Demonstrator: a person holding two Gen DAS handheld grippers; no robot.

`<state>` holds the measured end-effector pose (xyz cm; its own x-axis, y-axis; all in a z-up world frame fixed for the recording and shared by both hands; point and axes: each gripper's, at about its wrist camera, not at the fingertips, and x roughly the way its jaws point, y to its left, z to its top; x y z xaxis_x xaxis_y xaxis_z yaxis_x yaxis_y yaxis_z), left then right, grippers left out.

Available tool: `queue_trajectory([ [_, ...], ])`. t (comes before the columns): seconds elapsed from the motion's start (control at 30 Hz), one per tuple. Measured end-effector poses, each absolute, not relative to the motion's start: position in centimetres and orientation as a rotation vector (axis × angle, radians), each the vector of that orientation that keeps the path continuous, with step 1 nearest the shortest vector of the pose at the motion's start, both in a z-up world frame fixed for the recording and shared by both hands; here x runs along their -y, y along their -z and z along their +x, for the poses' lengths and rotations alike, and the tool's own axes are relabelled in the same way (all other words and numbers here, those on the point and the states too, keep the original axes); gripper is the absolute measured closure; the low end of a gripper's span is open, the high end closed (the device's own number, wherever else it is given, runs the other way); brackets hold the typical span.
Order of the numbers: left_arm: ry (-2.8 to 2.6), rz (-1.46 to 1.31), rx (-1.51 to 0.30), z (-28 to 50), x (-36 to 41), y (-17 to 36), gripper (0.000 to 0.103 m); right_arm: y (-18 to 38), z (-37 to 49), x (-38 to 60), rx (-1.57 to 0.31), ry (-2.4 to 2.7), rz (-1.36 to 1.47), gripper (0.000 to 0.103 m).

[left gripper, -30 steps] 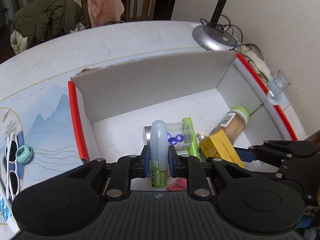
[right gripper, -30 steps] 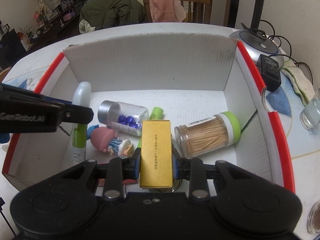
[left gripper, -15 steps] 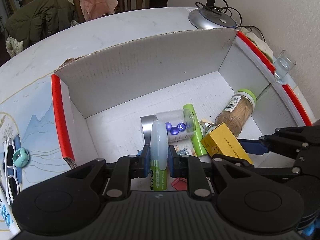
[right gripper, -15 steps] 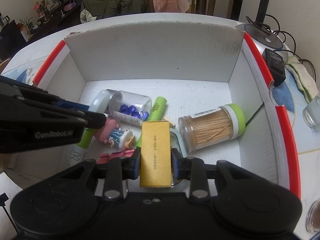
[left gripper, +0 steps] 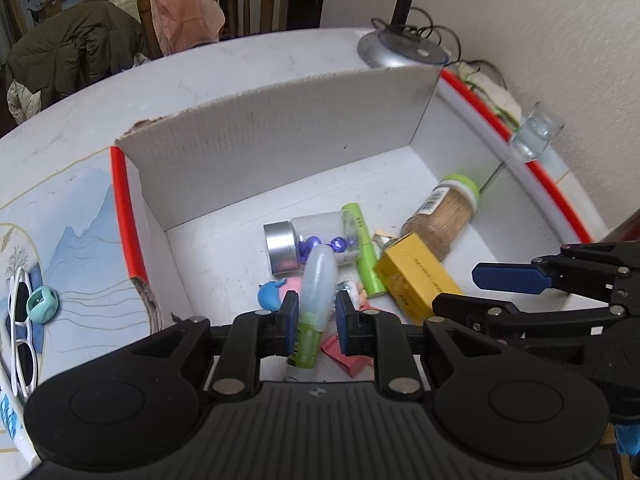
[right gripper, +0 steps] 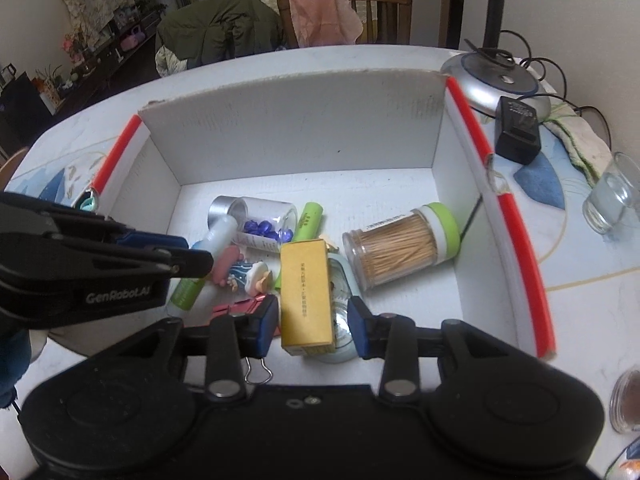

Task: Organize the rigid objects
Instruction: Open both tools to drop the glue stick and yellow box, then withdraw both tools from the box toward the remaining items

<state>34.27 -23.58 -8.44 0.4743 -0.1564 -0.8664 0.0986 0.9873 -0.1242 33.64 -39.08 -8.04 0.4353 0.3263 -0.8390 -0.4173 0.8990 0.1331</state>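
A white cardboard box point(left gripper: 280, 140) point(right gripper: 296, 128) with red edge strips holds a jar of blue beads point(left gripper: 308, 240) point(right gripper: 256, 220), a toothpick jar point(left gripper: 444, 216) point(right gripper: 400, 248), a green tube point(left gripper: 364, 252) point(right gripper: 308, 220) and a small doll point(right gripper: 240, 272). My left gripper point(left gripper: 317, 318) has its jaws slightly apart around a glue stick point(left gripper: 316, 292) point(right gripper: 204, 260) that lies in the box. My right gripper point(right gripper: 313, 322) is open, and a yellow box point(right gripper: 306, 292) point(left gripper: 416, 276) lies loose between its fingers.
On the table left of the box are white sunglasses point(left gripper: 20, 320) and a teal ring point(left gripper: 42, 304). To the right stand a glass point(right gripper: 612, 196) point(left gripper: 536, 136), a black adapter point(right gripper: 518, 132) and a lamp base point(right gripper: 496, 80). Chairs with clothes stand behind the table.
Both grippers opened: the right let go of the yellow box, the left loosened from the glue stick. Both objects now lie in the box.
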Motion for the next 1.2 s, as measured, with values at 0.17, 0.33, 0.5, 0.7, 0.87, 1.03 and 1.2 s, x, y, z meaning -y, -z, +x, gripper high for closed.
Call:
queue_trajectory([
  [0.17, 0.164, -0.091, -1.006, 32.4, 23.0, 6.6, 0.084, 6.7, 32.5, 39.2, -0.985, -0.47, -0.092, 0.053],
  [0.33, 0.18, -0.106, -0.964, 30.3, 22.1, 5.1, 0.084, 5.2, 31.1, 38.4, -0.95, -0.473, -0.096, 0.05],
  [0.5, 0.192, -0.12, -0.927, 28.4, 20.8, 3.7, 0.084, 3.7, 29.6, 37.4, -0.922, -0.467, -0.089, 0.046],
  [0.7, 0.193, -0.119, -0.903, 26.1, 18.7, 2.7, 0.076, 2.4, 27.5, 35.6, -0.895, -0.479, -0.07, 0.039],
  [0.87, 0.193, -0.135, -0.883, 24.0, 16.2, 2.1, 0.074, 1.7, 25.8, 33.8, -0.881, -0.486, -0.051, 0.038],
  [1.03, 0.174, -0.147, -0.863, 21.8, 13.1, 1.8, 0.058, 1.1, 24.0, 31.5, -0.858, -0.502, -0.039, 0.034],
  [1.2, 0.141, -0.169, -0.848, 19.9, 9.3, 1.9, 0.039, 1.0, 22.6, 29.2, -0.847, -0.525, -0.031, 0.025],
])
